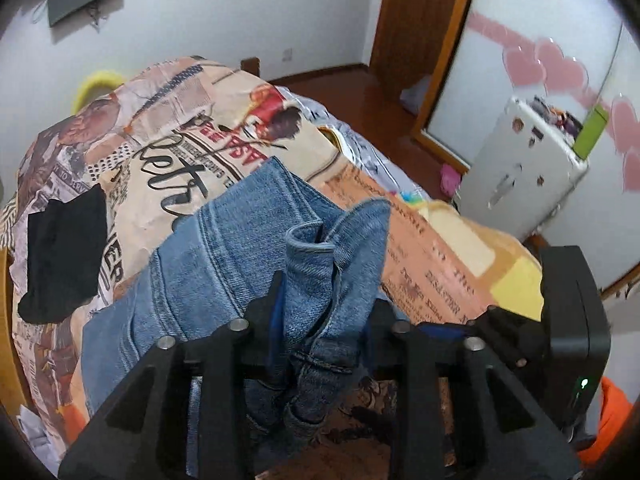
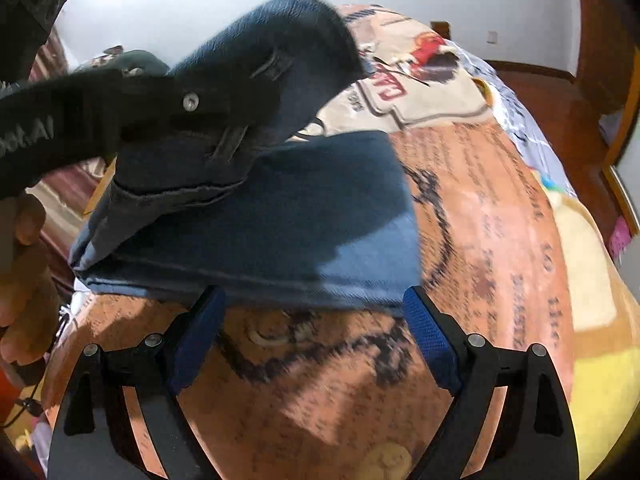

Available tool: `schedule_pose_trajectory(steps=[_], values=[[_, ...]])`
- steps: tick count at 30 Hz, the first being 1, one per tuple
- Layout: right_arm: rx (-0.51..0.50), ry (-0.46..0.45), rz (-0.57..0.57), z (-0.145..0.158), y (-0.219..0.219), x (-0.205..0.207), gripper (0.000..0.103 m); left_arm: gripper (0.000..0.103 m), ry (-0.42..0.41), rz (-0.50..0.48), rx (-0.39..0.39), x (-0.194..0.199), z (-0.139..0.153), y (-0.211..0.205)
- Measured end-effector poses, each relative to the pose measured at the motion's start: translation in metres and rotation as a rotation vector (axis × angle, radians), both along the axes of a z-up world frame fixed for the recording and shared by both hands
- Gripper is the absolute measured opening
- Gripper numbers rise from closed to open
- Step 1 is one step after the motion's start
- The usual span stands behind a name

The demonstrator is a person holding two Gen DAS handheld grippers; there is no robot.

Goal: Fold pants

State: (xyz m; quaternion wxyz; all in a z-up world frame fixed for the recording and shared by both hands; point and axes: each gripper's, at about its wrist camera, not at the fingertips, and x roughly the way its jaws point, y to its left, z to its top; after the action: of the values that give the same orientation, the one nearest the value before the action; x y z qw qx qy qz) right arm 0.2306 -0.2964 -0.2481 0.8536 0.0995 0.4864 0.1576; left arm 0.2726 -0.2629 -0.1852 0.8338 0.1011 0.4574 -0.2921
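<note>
The blue denim pants (image 1: pixel 224 256) lie on a bed with a printed blanket (image 1: pixel 168 120). My left gripper (image 1: pixel 324 300) is shut on a bunched end of the pants and holds it raised above the rest. In the right wrist view the lower, folded part of the pants (image 2: pixel 280 232) lies flat on the blanket, and the left gripper (image 2: pixel 224 108) holds the lifted end (image 2: pixel 288 40) over it. My right gripper (image 2: pixel 312 312) is open and empty, just in front of the near edge of the folded pants.
A black cloth (image 1: pixel 64 256) lies on the blanket left of the pants. A white box with oddments (image 1: pixel 528 168) stands on the wooden floor (image 1: pixel 376 108) to the right of the bed. A person's hand (image 2: pixel 20 272) shows at the left edge.
</note>
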Motion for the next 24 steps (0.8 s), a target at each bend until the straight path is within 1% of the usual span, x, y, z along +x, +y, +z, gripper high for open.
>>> schedule_pose_trajectory(steps=[1,3,4,6,8,9,10,11,13,15,16,19,22,24], values=[[-0.002,0.010,-0.007,-0.002,-0.004,-0.002,0.089,0.063,0.014,-0.001,0.008,0.000,-0.002,-0.002],[-0.013,0.020,-0.022,-0.006,-0.009,-0.006,0.089,0.076,0.028,0.014,0.010,0.001,-0.003,-0.002],[-0.016,0.026,-0.031,-0.007,-0.013,-0.007,0.089,0.078,0.029,0.019,0.007,0.001,-0.002,0.000],[-0.012,0.029,-0.046,-0.007,-0.018,-0.010,0.089,0.079,0.035,0.032,-0.001,0.002,0.001,0.004],[-0.006,0.027,-0.057,-0.005,-0.022,-0.012,0.089,0.080,0.041,0.043,-0.028,0.003,0.009,0.013],[-0.004,0.025,-0.058,-0.003,-0.023,-0.013,0.089,0.082,0.041,0.042,-0.047,0.004,0.016,0.018],[0.000,0.020,-0.058,-0.001,-0.024,-0.013,0.089,0.086,0.031,0.043,-0.057,0.004,0.021,0.023],[0.003,0.016,-0.056,0.000,-0.023,-0.014,0.089,0.089,0.008,0.048,-0.060,0.005,0.027,0.028],[0.010,0.006,-0.049,0.004,-0.020,-0.015,0.089,0.099,-0.071,0.076,-0.036,0.007,0.041,0.043],[0.013,-0.001,-0.043,0.006,-0.017,-0.016,0.089,0.101,-0.134,0.117,0.007,0.016,0.049,0.058],[0.015,-0.004,-0.040,0.007,-0.014,-0.015,0.089,0.101,-0.146,0.142,0.029,0.024,0.050,0.067],[0.023,-0.012,-0.028,0.009,-0.007,-0.012,0.089,0.101,-0.133,0.214,0.072,0.051,0.044,0.096],[0.030,-0.007,-0.021,0.008,0.000,-0.005,0.089,0.101,-0.098,0.267,0.120,0.081,0.024,0.123],[0.031,0.000,-0.019,0.006,0.004,-0.002,0.089,0.101,-0.057,0.302,0.149,0.101,0.006,0.139]])
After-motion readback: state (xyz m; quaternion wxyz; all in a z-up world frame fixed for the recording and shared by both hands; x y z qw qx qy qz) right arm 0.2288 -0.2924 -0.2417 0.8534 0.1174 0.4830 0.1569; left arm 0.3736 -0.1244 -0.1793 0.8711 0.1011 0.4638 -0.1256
